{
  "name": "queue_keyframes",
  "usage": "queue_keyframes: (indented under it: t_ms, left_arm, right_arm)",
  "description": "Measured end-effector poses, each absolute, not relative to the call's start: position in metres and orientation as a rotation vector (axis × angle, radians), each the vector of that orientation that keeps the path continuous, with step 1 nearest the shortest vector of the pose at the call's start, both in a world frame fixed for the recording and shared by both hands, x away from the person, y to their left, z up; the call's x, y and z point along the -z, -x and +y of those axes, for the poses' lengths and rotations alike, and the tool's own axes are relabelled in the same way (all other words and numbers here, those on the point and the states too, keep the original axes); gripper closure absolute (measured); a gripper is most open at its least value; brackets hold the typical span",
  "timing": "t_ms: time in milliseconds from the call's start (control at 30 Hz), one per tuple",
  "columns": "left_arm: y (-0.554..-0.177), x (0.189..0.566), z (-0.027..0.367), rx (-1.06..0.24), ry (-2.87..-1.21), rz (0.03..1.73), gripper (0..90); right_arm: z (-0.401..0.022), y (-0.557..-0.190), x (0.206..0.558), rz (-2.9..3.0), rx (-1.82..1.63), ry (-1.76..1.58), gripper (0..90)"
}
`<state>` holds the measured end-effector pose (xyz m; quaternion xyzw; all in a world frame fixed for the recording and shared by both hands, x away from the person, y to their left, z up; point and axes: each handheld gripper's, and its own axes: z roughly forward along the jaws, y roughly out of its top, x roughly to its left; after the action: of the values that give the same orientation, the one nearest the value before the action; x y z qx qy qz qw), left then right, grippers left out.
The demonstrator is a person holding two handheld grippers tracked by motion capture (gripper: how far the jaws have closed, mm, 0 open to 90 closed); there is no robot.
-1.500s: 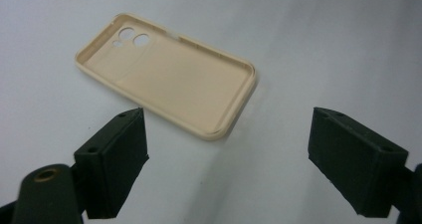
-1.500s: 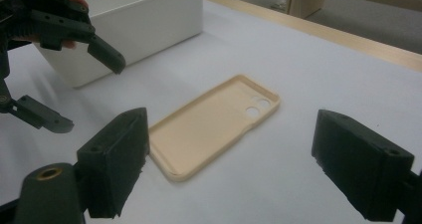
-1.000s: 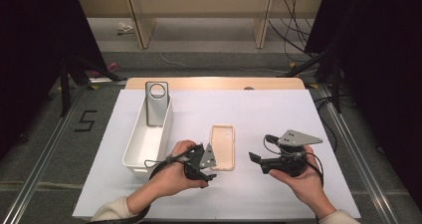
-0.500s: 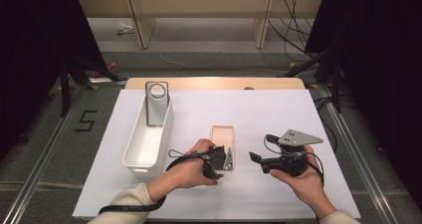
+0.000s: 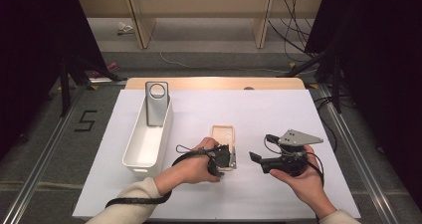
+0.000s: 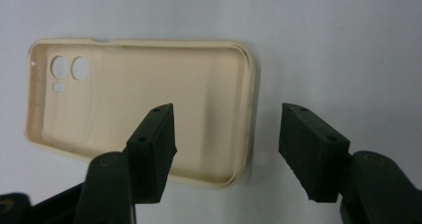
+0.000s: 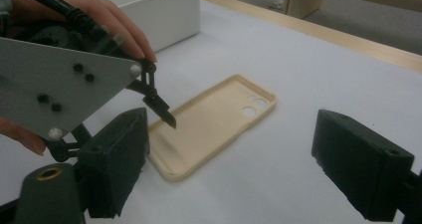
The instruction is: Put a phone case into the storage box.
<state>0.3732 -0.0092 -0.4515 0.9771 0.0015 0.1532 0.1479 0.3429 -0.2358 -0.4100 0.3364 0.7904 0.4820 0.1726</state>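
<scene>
- Phone case [image 6: 149, 109] lies flat, inside up, mid-bench toward near edge; not yet gripped.
- Left gripper [image 6: 226, 144]: jaws have just been closing, half-open, straddling case's near short edge, pads not pressing.
- Right gripper [image 7: 234, 159]: wide open, empty, beside case.
- Remaining: grasp, lift; white bin [image 5: 149, 139] near left edge is the likely destination.

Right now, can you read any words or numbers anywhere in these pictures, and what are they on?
"5": a big dark number on the grey floor, left of the white-covered table.
The beige plastic phone case, the white plastic bin and the grey metal stand with a round hole carry no readable text.
</scene>
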Motion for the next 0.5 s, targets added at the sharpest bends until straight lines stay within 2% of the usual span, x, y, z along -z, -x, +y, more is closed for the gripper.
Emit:
queue_keyframes:
  t_ms: [167, 500]
  left_arm:
    - [-0.3756, 0.4526, -0.0125, -0.466, -2.840, -0.044, 40.1]
    - [-0.3789, 0.4572, -0.0137, -0.464, -2.864, -0.035, 40.0]
  right_arm:
    - [-0.2359, -0.3431, 0.4101, 2.244, -1.371, -0.955, 16.1]
    - [-0.2357, -0.3429, 0.4100, 2.241, -1.373, -0.954, 16.1]
